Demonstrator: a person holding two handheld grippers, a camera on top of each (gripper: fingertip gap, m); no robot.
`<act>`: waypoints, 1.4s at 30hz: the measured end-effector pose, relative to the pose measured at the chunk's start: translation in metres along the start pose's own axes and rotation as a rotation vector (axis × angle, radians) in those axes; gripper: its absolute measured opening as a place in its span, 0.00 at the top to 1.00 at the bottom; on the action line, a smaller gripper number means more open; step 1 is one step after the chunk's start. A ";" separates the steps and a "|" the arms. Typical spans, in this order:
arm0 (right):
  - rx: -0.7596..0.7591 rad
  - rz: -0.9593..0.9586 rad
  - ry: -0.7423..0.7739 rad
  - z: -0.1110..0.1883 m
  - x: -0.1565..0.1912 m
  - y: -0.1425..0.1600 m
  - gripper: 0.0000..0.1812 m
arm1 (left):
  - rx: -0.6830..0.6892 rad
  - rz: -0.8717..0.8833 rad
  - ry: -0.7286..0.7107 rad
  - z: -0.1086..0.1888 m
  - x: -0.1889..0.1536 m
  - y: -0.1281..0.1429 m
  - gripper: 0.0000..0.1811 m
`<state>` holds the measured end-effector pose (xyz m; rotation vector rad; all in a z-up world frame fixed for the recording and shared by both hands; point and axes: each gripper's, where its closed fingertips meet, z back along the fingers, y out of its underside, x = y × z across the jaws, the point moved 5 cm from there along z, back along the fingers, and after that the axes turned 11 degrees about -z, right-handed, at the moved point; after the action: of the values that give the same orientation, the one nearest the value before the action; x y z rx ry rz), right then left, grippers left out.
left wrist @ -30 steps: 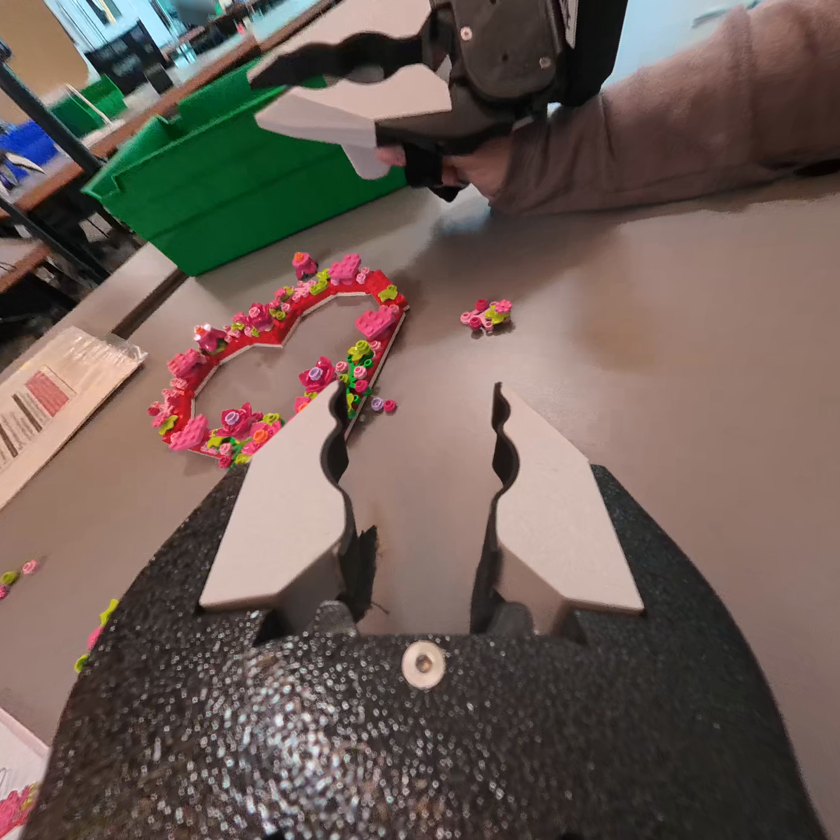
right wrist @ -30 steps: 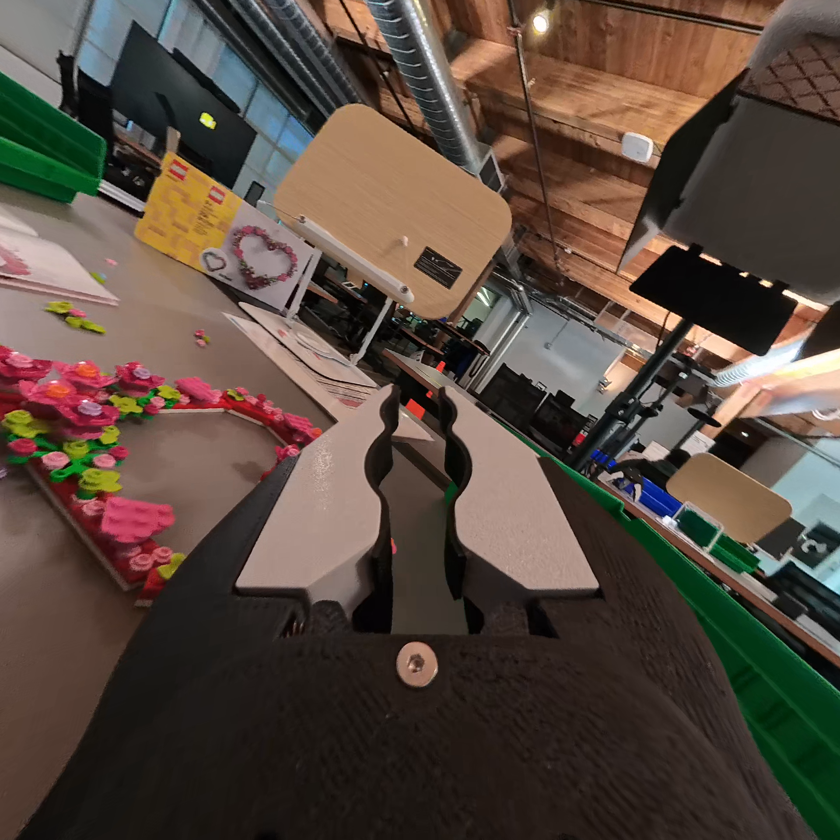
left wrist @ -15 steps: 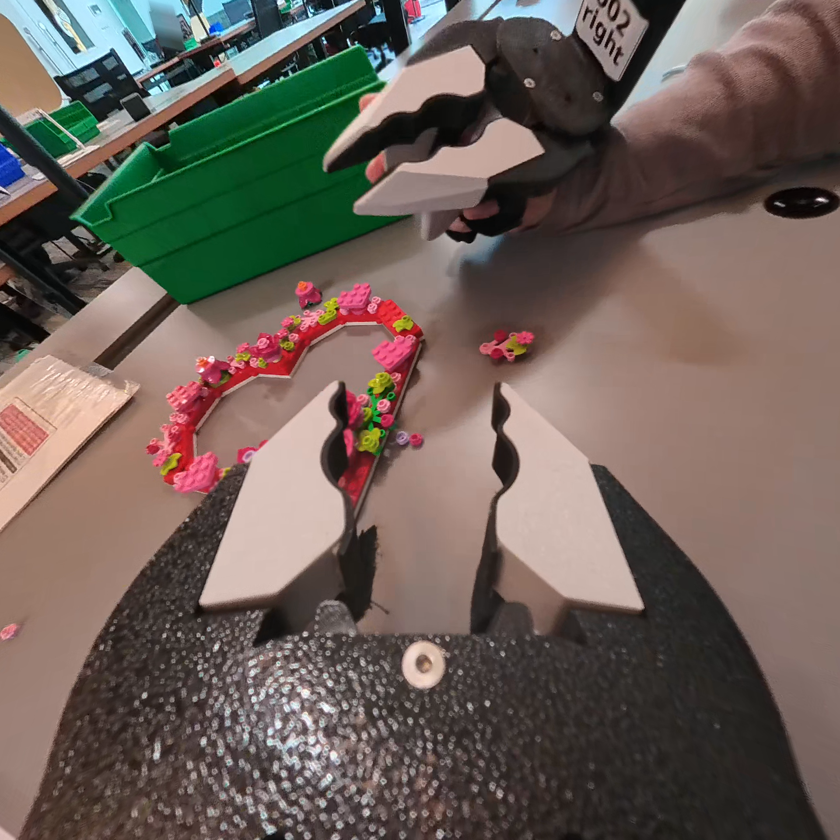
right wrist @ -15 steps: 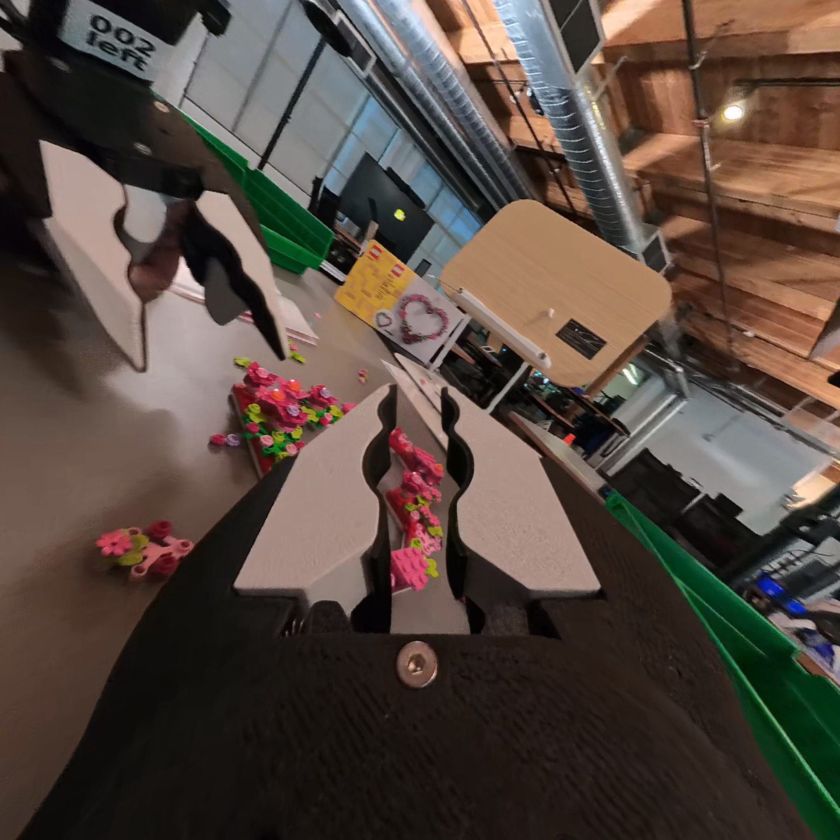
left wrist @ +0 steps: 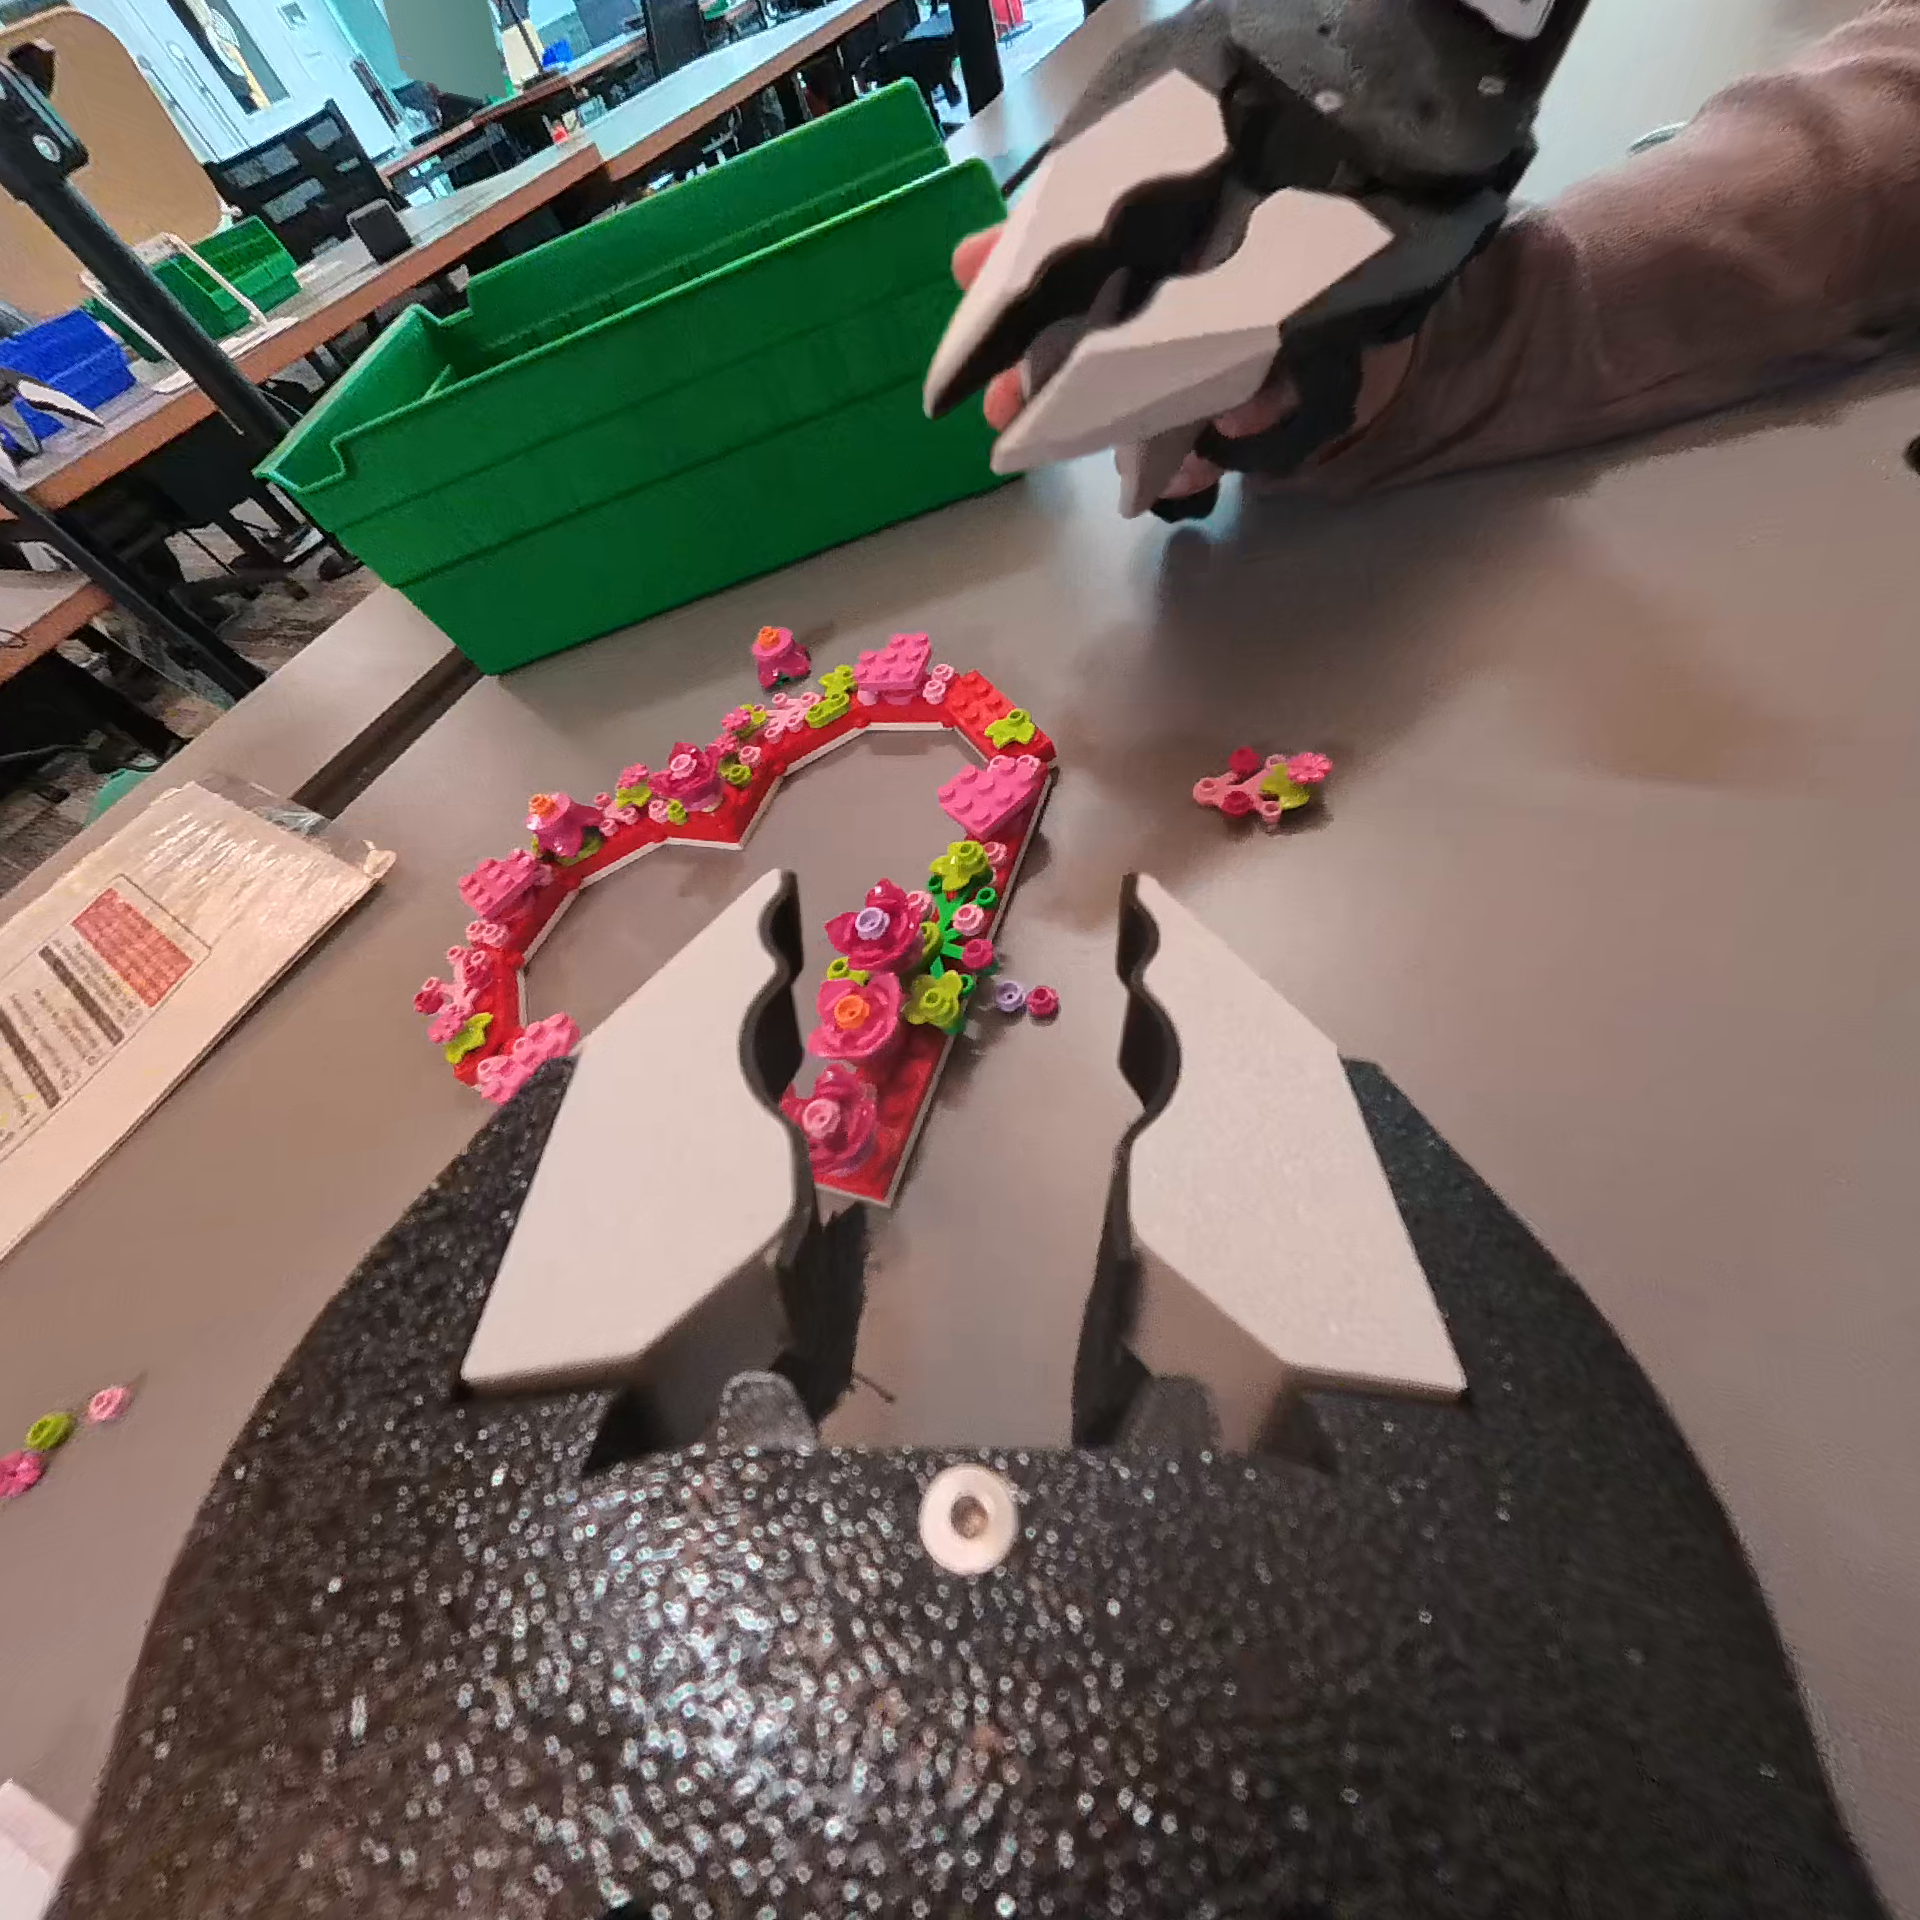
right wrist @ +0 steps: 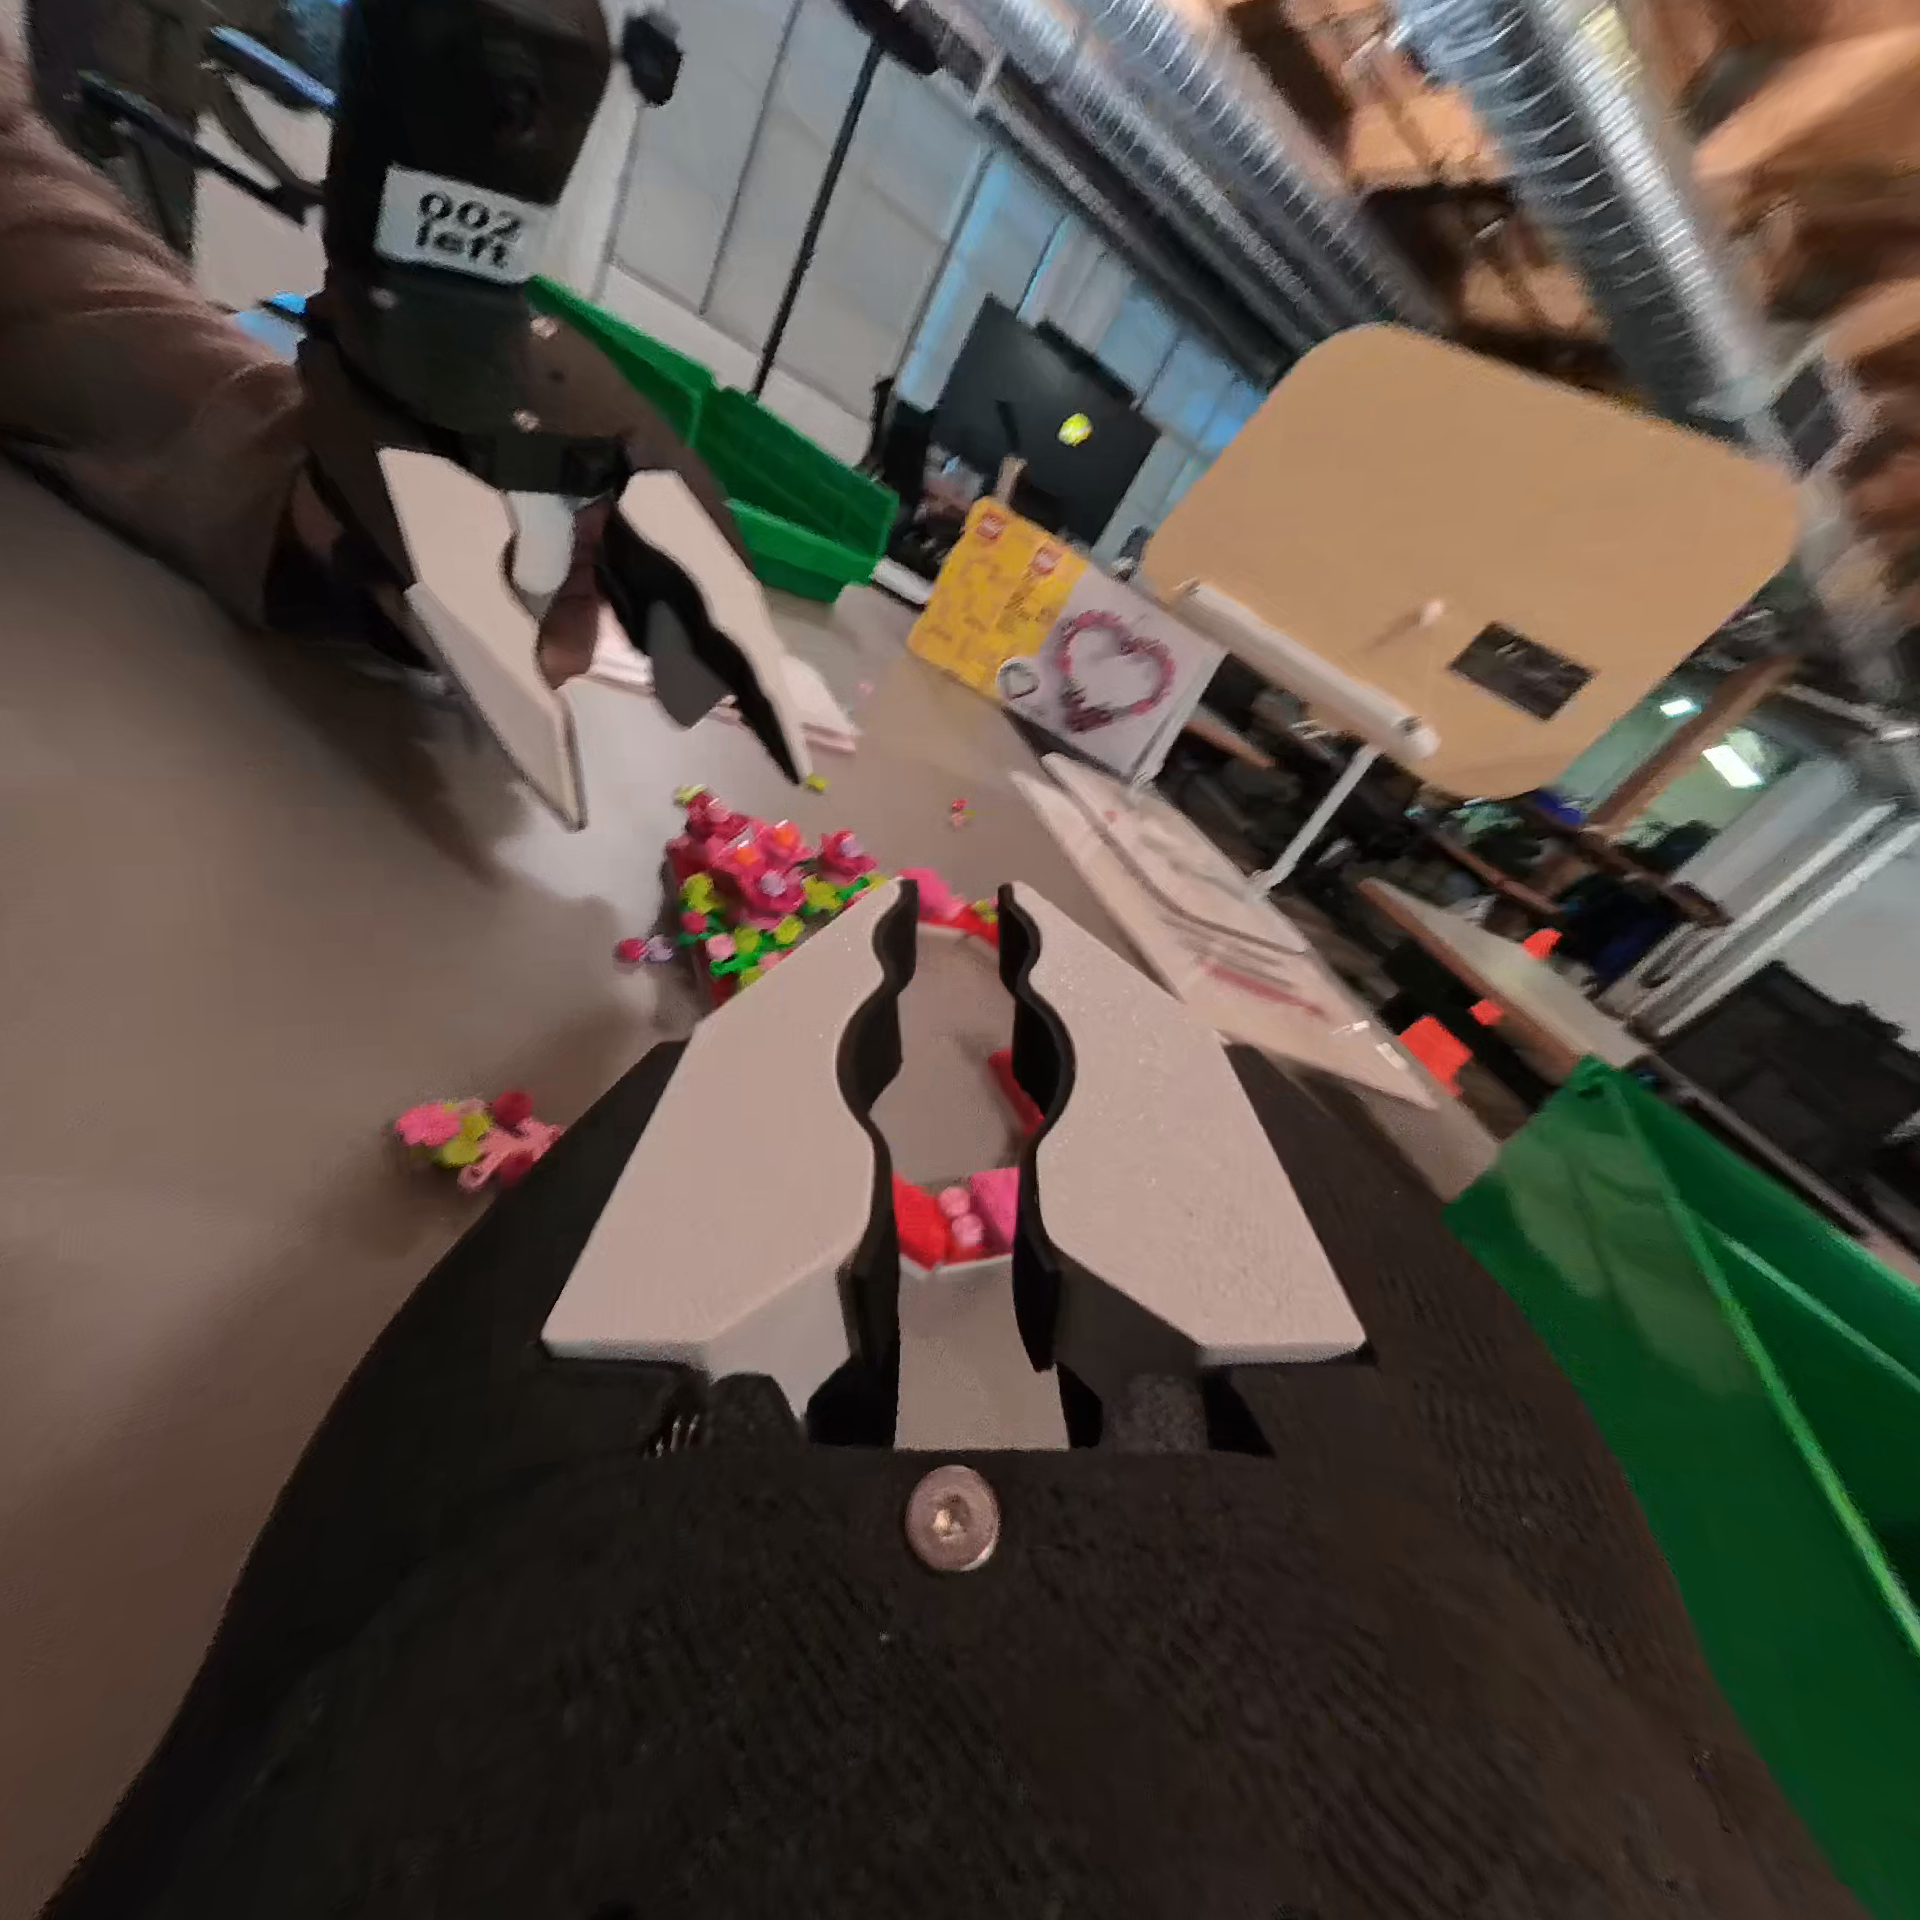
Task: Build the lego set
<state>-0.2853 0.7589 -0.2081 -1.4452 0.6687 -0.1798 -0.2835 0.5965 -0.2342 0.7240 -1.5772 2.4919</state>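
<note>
Heart flat on counter, sprig loose beside it | left claw spread wide, empty, over flowered edge | right claw part-spread, empty | light, brittle; studs likely pop off, so grip red frame, not blossoms.

Your left gripper has a rough, speckled black body and matt grey fingers; the heart frame is glossy plastic; the table is smooth with a dull sheen; the green bin is shiny plastic.
</note>
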 end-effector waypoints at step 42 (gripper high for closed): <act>0.283 0.312 0.749 0.024 -0.079 0.030 0.94 | 0.360 0.211 -0.074 0.074 0.196 0.136 0.90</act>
<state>-0.3442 0.8233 -0.2120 -0.9610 1.4044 -0.5607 -0.4767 0.4380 -0.2335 0.7297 -1.2979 2.9832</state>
